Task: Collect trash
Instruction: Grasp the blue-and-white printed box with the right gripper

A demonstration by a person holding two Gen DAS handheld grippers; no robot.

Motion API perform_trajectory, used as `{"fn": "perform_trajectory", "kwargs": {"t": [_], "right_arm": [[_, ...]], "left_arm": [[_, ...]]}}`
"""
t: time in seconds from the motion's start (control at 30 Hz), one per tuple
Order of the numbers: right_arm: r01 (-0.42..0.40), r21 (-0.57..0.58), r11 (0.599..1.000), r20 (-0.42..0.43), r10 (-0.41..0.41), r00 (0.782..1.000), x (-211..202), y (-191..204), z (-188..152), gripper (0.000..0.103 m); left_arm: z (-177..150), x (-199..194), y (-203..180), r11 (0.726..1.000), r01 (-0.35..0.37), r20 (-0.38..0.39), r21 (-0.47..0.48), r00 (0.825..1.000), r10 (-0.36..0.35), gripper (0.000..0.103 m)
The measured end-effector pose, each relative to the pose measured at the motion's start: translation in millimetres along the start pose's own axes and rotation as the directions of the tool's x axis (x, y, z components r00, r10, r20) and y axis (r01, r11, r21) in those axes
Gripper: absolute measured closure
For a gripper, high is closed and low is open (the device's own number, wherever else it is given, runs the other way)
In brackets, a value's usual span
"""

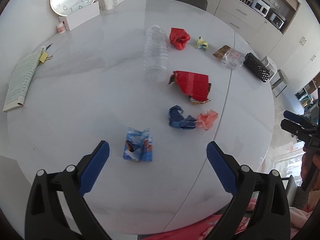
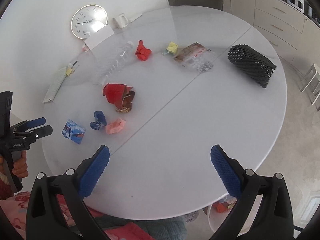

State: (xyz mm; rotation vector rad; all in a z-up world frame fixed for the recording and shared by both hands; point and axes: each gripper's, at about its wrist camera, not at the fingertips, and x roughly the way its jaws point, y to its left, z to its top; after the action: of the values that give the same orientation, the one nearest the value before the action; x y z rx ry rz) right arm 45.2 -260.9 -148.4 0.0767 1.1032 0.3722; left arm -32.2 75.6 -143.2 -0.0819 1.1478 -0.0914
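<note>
Right wrist view, both claws (image 2: pixel 160 170) released and empty, bin (image 2: pixel 218 214) below table (image 2: pixel 200 140) mostly hidden, perhaps holding trash.

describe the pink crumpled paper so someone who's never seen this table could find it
On the round white table, look below the big red folded sheet toward the near edge. The pink crumpled paper touches a dark blue wad, and it is the only pink piece.

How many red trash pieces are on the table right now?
2. A crumpled red wad lies at the far side beside the clear bottle. A larger red folded wrapper sits mid-table, nearer than the bottle. Nothing seems hidden.
</note>
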Motion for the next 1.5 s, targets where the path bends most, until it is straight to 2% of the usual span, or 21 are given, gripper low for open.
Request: {"fn": "perform_trajectory", "kwargs": {"t": [0.17,0.3,0.47,0.53,0.6,0.73,0.83,0.97,1.07,1.13,1.17,1.27,1.33,1.4,1.5], "right_arm": [[-0.078,-0.120,0.990,-0.040,0.074,0.996,23,45,14,0.003],[-0.162,-0.271,0.949,-0.116,0.135,0.984,48,89,21,0.003],[-0.307,-0.460,0.833,-0.235,0.219,0.947,85,147,22,0.003],[-0.355,-0.526,0.773,-0.274,0.241,0.931,102,169,21,0.003],[-0.384,-0.576,0.722,-0.300,0.251,0.920,115,187,19,0.003],[-0.431,-0.656,0.620,-0.345,0.261,0.901,138,216,12,0.003],[-0.447,-0.678,0.583,-0.364,0.263,0.894,151,228,12,0.009],[-0.460,-0.658,0.597,-0.375,0.270,0.887,169,237,19,0.014],[-0.470,-0.635,0.613,-0.394,0.266,0.880,180,235,22,0.027],[-0.476,-0.624,0.620,-0.410,0.259,0.875,188,235,24,0.048],[-0.481,-0.615,0.624,-0.419,0.258,0.871,190,235,24,0.050],[-0.465,-0.620,0.632,-0.401,0.254,0.880,183,231,29,0.052],[-0.462,-0.601,0.652,-0.385,0.270,0.882,169,219,36,0.052],[-0.447,-0.576,0.684,-0.355,0.283,0.891,150,200,44,0.052],[-0.391,-0.521,0.759,-0.288,0.274,0.917,120,163,56,0.052]], "left_arm": [[-3,-3,28,0.998,0.019,-0.002,-0.054,1.000,-0.019,0.010],[-11,-10,42,0.995,0.021,0.010,-0.100,1.000,-0.020,0.010],[-24,-18,52,0.984,0.038,-0.003,-0.176,0.999,-0.039,0.010],[-28,-20,51,0.986,0.072,0.021,-0.152,0.997,-0.069,0.010],[-27,-16,50,0.990,0.085,0.013,-0.112,0.996,-0.084,0.010],[-21,-11,53,0.975,0.213,-0.017,-0.056,0.977,-0.214,0.010],[-17,-9,55,0.973,0.230,-0.054,-0.004,0.972,-0.230,0.010],[-13,-4,60,0.977,0.210,-0.091,0.033,0.974,-0.207,0.010],[-11,1,63,0.978,0.207,-0.101,0.035,0.974,-0.202,0.010],[-9,4,65,0.978,0.206,-0.099,0.030,0.974,-0.202,0.010],[-8,6,65,0.977,0.212,-0.097,0.024,0.973,-0.209,0.010],[-3,10,63,0.975,0.219,-0.104,0.023,0.971,-0.215,0.010],[2,12,59,0.971,0.236,-0.103,0.040,0.968,-0.231,0.010],[8,16,50,0.963,0.261,-0.098,0.063,0.962,-0.255,0.010],[19,28,28,0.946,0.305,-0.106,0.113,0.950,-0.294,0.010]]}}
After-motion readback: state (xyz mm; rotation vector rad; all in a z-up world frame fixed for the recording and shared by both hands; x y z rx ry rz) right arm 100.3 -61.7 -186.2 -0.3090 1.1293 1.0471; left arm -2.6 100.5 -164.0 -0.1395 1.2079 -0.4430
